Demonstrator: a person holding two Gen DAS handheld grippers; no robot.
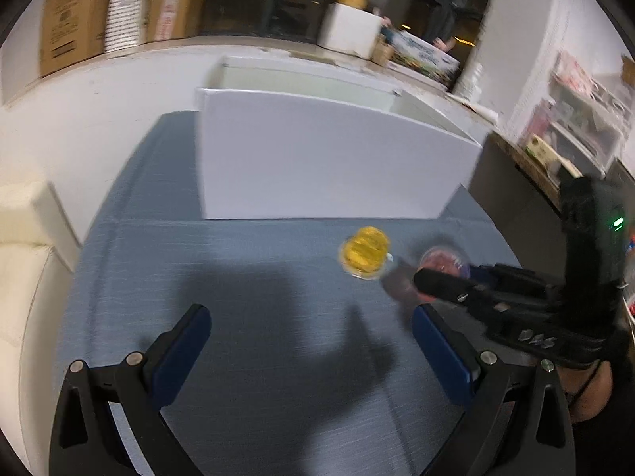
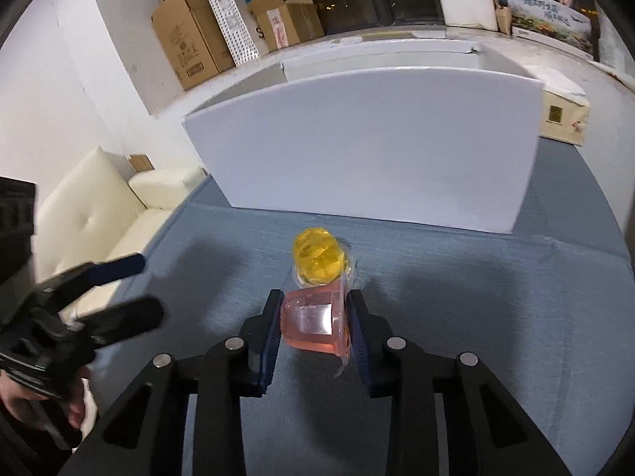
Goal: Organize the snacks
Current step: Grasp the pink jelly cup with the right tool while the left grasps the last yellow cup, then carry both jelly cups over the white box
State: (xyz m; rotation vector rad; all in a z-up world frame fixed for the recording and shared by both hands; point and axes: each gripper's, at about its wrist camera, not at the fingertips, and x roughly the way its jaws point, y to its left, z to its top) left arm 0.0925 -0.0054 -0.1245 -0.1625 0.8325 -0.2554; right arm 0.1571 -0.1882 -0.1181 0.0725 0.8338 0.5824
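Note:
A yellow jelly cup (image 2: 317,258) lies on the blue-grey table in front of a white open box (image 2: 369,142). My right gripper (image 2: 315,317) is shut on a pink jelly cup (image 2: 313,325), held on its side just before the yellow cup. In the left wrist view the yellow cup (image 1: 365,253) sits right of centre, and the right gripper (image 1: 440,283) holds the pink cup (image 1: 442,261) beside it. My left gripper (image 1: 311,341) is open and empty above the table, short of the white box (image 1: 317,158).
A cream sofa (image 2: 99,214) stands left of the table. Cardboard boxes (image 2: 190,35) and a paper bag line the ledge behind. A small carton (image 2: 563,119) sits at the box's right. Shelves with packets (image 1: 575,119) stand at the right.

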